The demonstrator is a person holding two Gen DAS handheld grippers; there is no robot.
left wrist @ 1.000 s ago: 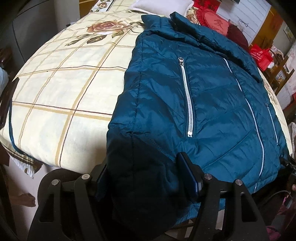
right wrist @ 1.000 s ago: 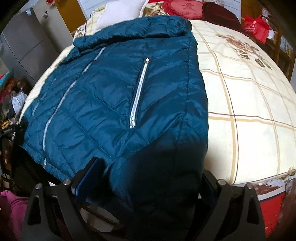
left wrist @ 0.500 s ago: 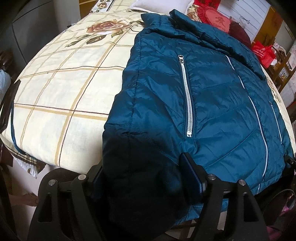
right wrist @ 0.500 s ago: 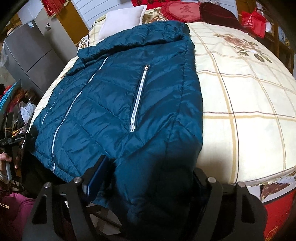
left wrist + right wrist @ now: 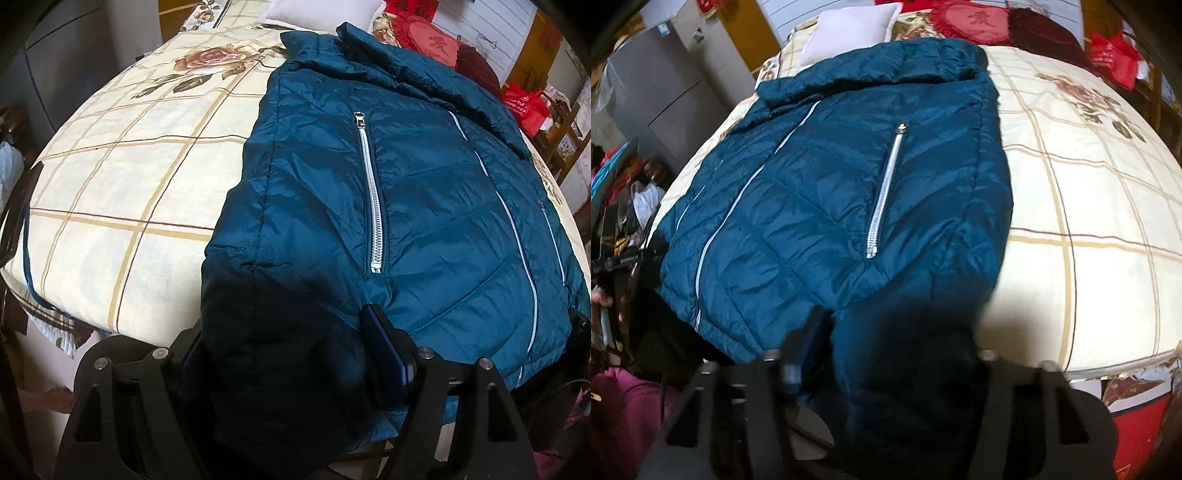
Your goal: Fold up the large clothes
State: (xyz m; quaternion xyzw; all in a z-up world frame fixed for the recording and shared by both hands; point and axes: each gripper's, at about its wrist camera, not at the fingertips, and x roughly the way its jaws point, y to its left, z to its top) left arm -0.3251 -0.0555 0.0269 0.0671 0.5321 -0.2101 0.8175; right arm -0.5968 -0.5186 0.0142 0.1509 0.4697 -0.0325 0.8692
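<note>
Fingers (image 5: pixel 384 354) of the left gripper (image 5: pixel 284 354) stand spread wide, with the hem corner of the jacket (image 5: pixel 406 192) lying between them; the pads do not visibly press the cloth, so this side reads as released. Right gripper (image 5: pixel 886 354) is blurred: its jaws have just been closing, the opposite hem corner of the jacket (image 5: pixel 831 206) sits between them, and whether the pads already bite the cloth cannot be told.

Count: one jacket, two grippers, one white pillow (image 5: pixel 325 14), one red heart-shaped cushion (image 5: pixel 975 22), one red bag (image 5: pixel 524 107).

Jacket is teal, quilted, with a faint sheen and stitched diagonal channels. It lies front up along the bed (image 5: pixel 122 192), collar at the far end toward the pillow, hem hanging over the near edge. Three zippers show in the left view: one centre front zipper (image 5: pixel 513 229), one silver pocket zipper (image 5: pixel 373 195), and a second pocket zipper at the far right side. Right view shows its own silver pocket zipper (image 5: pixel 886 195).

Bed cover is cream cloth with a tan and dark check and printed roses.

Both grippers point steeply downward at the near bed edge, one at each hem corner. A hand (image 5: pixel 600 299) holding the left tool shows at the right view's left margin.
</note>
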